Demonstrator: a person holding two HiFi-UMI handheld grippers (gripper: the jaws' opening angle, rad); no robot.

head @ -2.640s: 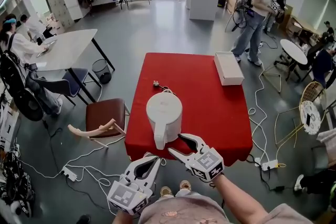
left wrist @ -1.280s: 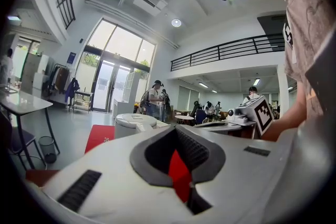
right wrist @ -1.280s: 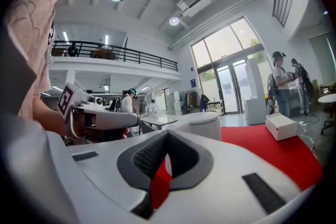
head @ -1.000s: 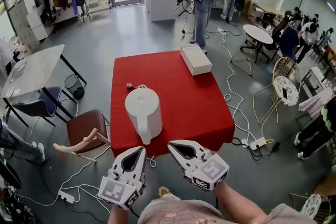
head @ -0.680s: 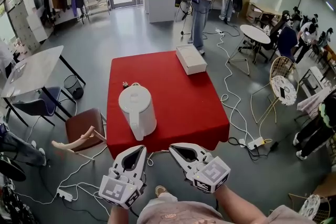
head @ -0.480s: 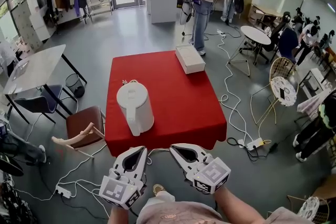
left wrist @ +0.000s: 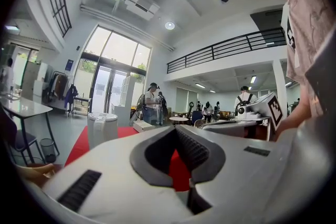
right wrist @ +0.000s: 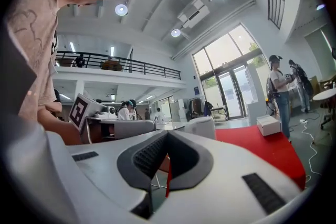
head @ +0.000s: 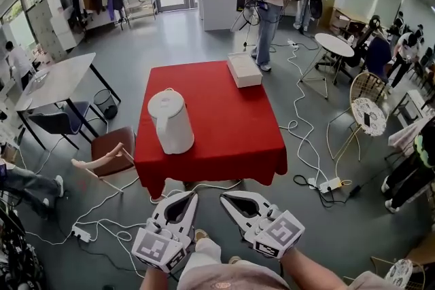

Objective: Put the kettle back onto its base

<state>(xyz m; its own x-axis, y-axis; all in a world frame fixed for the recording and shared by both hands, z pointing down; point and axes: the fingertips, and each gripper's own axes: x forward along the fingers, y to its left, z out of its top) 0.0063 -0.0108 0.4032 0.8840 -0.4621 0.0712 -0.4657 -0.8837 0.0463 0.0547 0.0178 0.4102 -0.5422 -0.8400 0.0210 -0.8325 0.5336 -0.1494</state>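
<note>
- Kettle [head: 170, 122] — white, lid on, handle turned toward us — stands upright on the left part of the red table [head: 231, 139]; we cannot tell whether a base sits under it.
- Our left gripper [head: 191, 196] hangs low in front of the table, well apart from the kettle. Its jaws meet at the tips, with nothing between them.
- Our right gripper [head: 225, 196] hangs just beside it, pointing the same way — jaws closed tight, and empty too.
- We see a white box [head: 245, 70] lying at the table's far right corner.
- Beyond that corner, a person [head: 272, 0] stands on the grey floor [head: 204, 37].
</note>
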